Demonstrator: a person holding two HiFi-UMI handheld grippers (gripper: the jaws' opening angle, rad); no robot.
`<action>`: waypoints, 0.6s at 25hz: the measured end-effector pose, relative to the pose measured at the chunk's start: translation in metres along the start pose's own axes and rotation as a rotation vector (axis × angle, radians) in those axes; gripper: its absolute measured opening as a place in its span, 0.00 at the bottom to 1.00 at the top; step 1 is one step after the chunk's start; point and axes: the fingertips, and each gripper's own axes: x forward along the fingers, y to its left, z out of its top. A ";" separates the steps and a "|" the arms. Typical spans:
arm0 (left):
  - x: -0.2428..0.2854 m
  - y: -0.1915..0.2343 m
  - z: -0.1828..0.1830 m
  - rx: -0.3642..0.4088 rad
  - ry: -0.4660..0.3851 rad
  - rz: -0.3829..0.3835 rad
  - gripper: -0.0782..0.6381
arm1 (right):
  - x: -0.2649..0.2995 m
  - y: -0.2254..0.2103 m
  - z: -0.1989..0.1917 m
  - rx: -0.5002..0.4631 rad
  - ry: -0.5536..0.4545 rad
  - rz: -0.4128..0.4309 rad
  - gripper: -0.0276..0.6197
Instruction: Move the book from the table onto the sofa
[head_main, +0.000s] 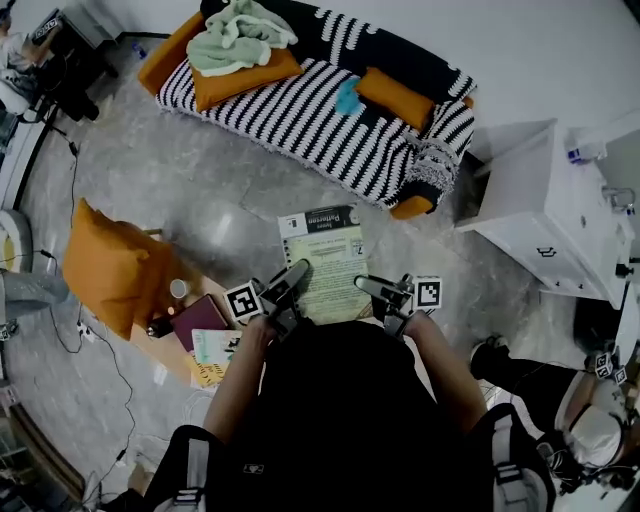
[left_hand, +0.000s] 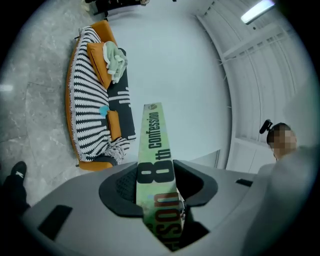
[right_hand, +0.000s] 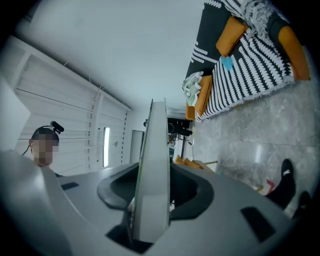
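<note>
Both grippers hold one book (head_main: 326, 262) flat between them above the grey floor, its pale green cover facing up. My left gripper (head_main: 292, 278) is shut on its left edge and my right gripper (head_main: 372, 290) on its right edge. In the left gripper view the green spine of the book (left_hand: 156, 165) runs straight out between the jaws of the left gripper (left_hand: 158, 189). The right gripper view shows the book's pale page edge (right_hand: 155, 165) clamped in the right gripper (right_hand: 150, 194). The striped black-and-white sofa (head_main: 310, 120) lies ahead across the floor, also seen as the sofa (left_hand: 90, 125) and the sofa (right_hand: 250, 70).
On the sofa lie a green cloth (head_main: 240, 35), orange cushions (head_main: 395, 95) and a small teal thing (head_main: 348, 97). A low wooden table (head_main: 172, 358) at the left carries a maroon book (head_main: 200, 317) and other books, beside a big orange cushion (head_main: 110, 265). A white cabinet (head_main: 540, 210) stands at the right.
</note>
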 end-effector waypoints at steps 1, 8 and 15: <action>0.005 0.002 0.006 0.002 0.015 0.001 0.36 | 0.002 -0.002 0.006 -0.004 -0.016 -0.006 0.31; 0.038 0.014 0.038 -0.006 0.097 -0.020 0.36 | 0.011 -0.013 0.039 -0.017 -0.106 -0.030 0.31; 0.067 0.019 0.047 -0.039 0.143 -0.035 0.36 | 0.003 -0.014 0.066 -0.066 -0.154 -0.053 0.31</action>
